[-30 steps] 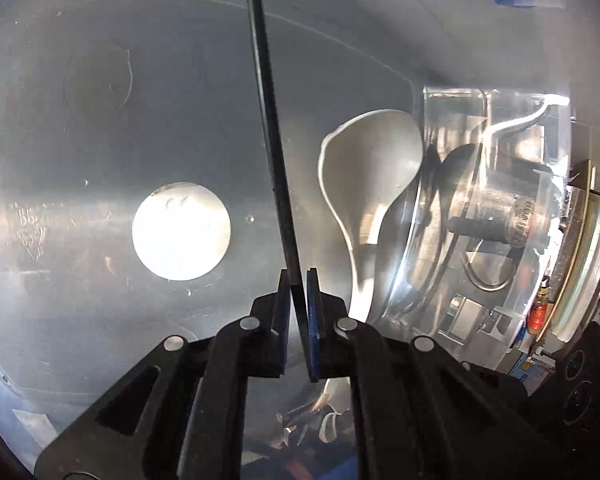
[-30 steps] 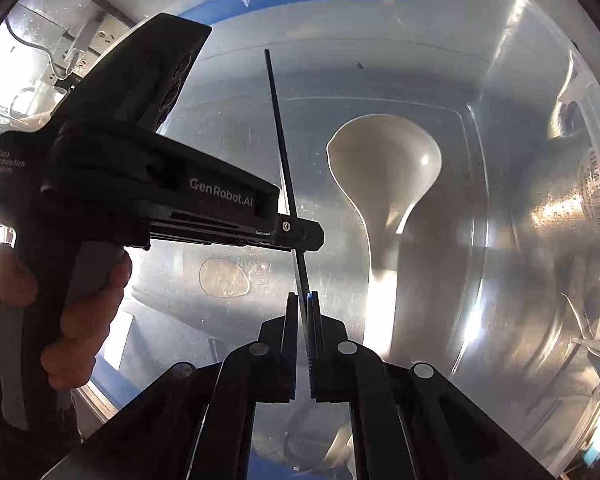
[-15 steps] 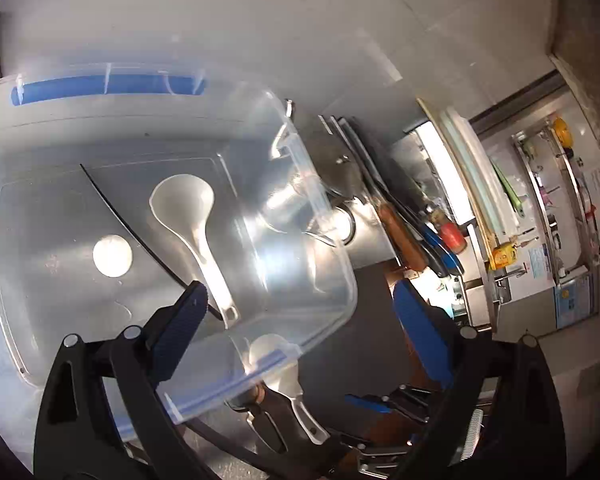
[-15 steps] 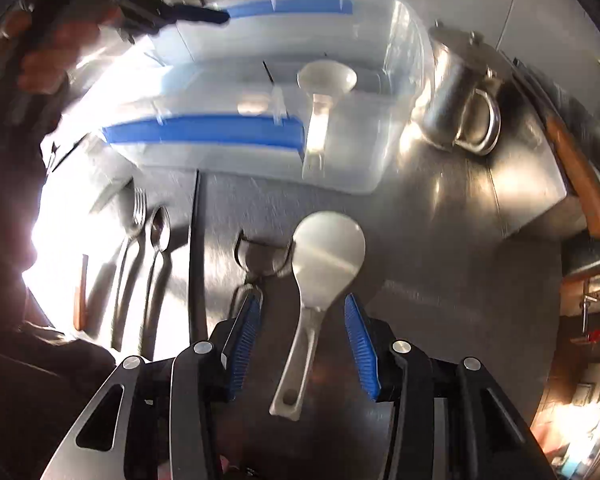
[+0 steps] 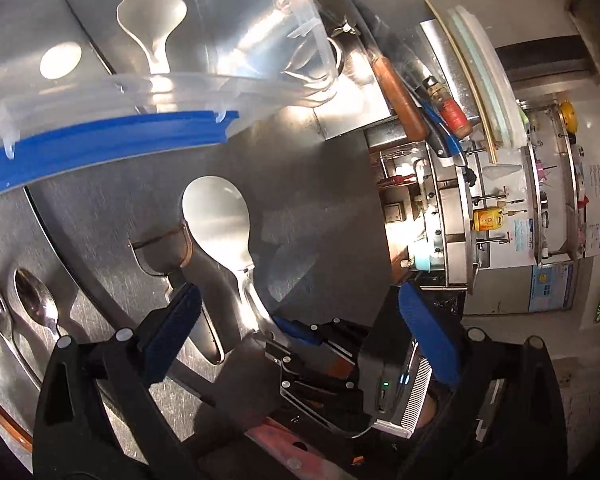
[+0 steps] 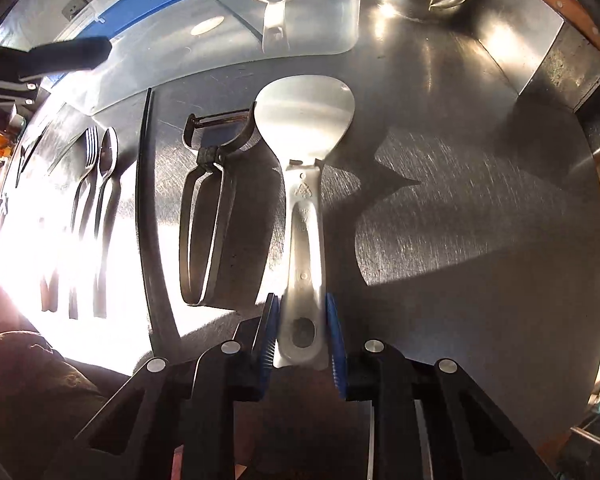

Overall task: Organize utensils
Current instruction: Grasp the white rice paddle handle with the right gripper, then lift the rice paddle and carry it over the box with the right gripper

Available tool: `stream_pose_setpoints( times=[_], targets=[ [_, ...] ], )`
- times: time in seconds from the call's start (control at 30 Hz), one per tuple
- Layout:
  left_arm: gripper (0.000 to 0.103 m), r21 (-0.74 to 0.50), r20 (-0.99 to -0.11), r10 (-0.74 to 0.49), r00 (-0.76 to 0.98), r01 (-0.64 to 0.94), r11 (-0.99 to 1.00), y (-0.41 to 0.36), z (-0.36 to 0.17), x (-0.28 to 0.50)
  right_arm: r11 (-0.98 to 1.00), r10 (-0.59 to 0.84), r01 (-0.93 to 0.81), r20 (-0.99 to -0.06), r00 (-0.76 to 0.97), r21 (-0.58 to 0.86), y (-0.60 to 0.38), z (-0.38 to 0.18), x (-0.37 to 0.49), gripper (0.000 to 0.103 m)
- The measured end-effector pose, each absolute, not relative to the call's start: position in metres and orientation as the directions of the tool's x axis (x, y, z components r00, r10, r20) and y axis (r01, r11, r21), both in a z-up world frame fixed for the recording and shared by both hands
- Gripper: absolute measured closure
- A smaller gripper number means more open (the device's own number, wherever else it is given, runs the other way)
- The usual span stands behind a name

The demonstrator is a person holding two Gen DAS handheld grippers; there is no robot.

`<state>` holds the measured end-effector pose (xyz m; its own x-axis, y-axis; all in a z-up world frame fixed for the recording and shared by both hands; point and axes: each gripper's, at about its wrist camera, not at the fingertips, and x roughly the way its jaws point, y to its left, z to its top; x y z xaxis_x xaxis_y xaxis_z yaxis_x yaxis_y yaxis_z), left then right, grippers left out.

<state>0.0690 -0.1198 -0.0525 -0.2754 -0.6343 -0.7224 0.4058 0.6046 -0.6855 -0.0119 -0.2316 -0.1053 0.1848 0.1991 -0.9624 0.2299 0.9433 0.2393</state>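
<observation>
Each black gripper has blue ribbed pads and silver screws.

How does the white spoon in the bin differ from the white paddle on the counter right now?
The spoon lies loose inside the clear bin; the paddle lies outside on the steel counter. The right tool grips the paddle's handle; nothing grips the spoon. Both are white and point the same way.

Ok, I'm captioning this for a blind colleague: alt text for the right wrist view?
The right gripper grips the handle end of a white rice paddle lying on a steel counter. To its left lie a peeler, black chopstick, spoon and fork.
</observation>
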Motion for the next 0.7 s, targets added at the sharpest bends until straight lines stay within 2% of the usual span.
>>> stream_pose_setpoints(
  times=[0.23, 0.43, 0.53, 0.6, 0.63, 0.67, 0.7],
  targets=[
    [0.008, -0.690, -0.717, -0.568, -0.404, 0.303, 0.657, -0.153, -0.112, 0.050, 0.752, 0.475, 0.349, -0.827, 0.300, 0.559, -0.277, -0.092, -0.055, 0.078],
    [0.011, -0.683, -0.706, -0.495, -0.506, 0.304, 0.664, -0.187, -0.149, 0.020, 0.685, 0.522, 0.383, -0.784, 0.336, 0.620, -0.282, -0.091, -0.080, 0.078],
    [0.026, -0.677, -0.698, -0.459, -0.549, 0.297, 0.674, -0.195, -0.165, 0.008, 0.666, 0.537, 0.389, -0.771, 0.343, 0.637, -0.275, -0.096, -0.084, 0.078],
    [0.046, -0.674, -0.692, -0.444, -0.570, 0.289, 0.679, -0.198, -0.175, 0.003, 0.650, 0.551, 0.395, -0.760, 0.344, 0.650, -0.269, -0.103, -0.084, 0.078],
    [0.053, -0.672, -0.692, -0.438, -0.574, 0.289, 0.682, -0.199, -0.178, 0.002, 0.644, 0.556, 0.397, -0.757, 0.344, 0.654, -0.267, -0.106, -0.085, 0.078],
    [0.068, -0.670, -0.694, -0.434, -0.575, 0.294, 0.682, -0.200, -0.180, 0.002, 0.641, 0.559, 0.397, -0.754, 0.344, 0.657, -0.268, -0.107, -0.090, 0.078],
    [0.078, -0.661, -0.705, -0.426, -0.567, 0.305, 0.686, -0.200, -0.180, 0.002, 0.640, 0.558, 0.399, -0.754, 0.346, 0.656, -0.268, -0.106, -0.091, 0.078]
  ],
)
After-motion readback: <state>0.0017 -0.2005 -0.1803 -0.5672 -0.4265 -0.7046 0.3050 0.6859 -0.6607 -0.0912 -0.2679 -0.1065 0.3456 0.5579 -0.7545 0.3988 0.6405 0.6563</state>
